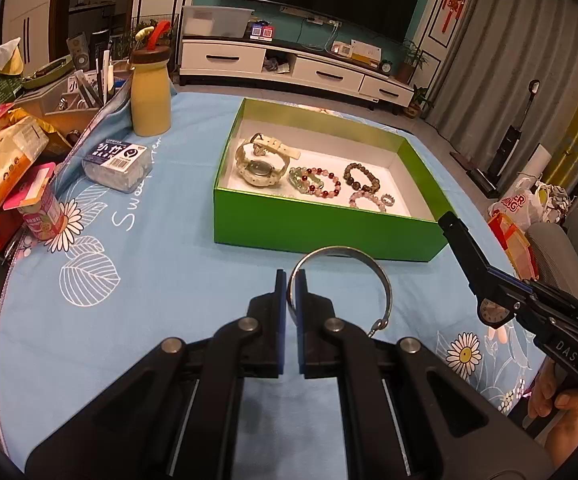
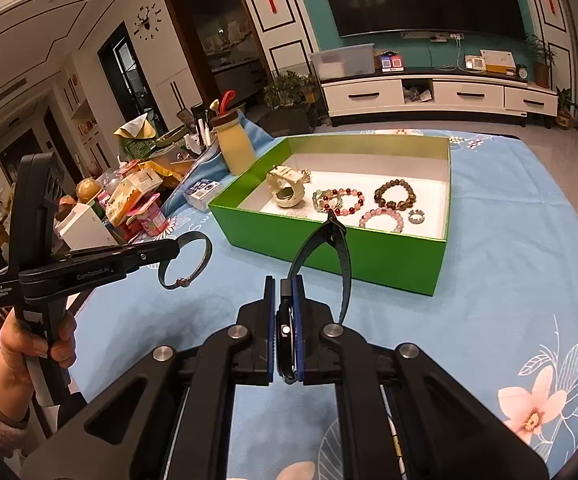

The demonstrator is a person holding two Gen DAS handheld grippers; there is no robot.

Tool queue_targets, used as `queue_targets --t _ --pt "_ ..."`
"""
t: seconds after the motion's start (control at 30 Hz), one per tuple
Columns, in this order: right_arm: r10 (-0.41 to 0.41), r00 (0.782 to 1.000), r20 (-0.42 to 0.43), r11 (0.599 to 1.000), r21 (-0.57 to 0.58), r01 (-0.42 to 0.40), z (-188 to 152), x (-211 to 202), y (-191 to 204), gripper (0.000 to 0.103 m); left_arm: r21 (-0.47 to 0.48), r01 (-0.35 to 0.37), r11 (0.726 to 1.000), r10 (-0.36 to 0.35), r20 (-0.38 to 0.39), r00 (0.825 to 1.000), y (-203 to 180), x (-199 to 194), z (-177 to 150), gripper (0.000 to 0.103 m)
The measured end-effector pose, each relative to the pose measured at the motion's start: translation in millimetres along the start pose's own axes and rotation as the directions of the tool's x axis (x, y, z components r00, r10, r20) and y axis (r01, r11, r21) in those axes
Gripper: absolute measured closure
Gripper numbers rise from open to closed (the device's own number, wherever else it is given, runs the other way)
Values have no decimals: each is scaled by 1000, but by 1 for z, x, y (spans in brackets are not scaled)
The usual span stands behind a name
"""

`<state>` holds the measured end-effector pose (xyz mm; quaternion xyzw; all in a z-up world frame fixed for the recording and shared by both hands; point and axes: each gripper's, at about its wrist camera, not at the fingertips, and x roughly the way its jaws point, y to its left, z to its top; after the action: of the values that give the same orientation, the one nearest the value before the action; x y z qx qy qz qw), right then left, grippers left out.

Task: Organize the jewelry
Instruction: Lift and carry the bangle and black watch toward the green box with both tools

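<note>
A green box with a white floor sits on the blue tablecloth; it also shows in the right wrist view. In it lie a cream watch, several bead bracelets and a small ring. My left gripper is shut on a silver bangle and holds it just short of the box's near wall; the bangle also shows in the right wrist view. My right gripper is shut on a dark watch, strap looping up toward the box. Its watch face shows in the left wrist view.
A yellow bottle, a clear plastic box, snack packs and a pink cup crowd the table's left side. Bags and a chair stand off the right edge. The cloth spreads right of the box.
</note>
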<state>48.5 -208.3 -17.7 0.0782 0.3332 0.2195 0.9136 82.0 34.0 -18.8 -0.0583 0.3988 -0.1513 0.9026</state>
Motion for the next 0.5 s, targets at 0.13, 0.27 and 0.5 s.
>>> queue_targets --t 0.13,0.27,0.5 --pt "-2 1000 15 1000 10 2 1 -6 -2 95 5 0 1000 -1 8 1000 -3 -4 3 99" --pt "-3 1000 29 1000 15 2 2 -10 -4 95 6 -4 1000 4 17 1000 -6 -6 8 99" --pt "-15 999 52 1000 16 14 10 -15 -8 95 16 -12 1000 12 35 999 -12 -8 19 99"
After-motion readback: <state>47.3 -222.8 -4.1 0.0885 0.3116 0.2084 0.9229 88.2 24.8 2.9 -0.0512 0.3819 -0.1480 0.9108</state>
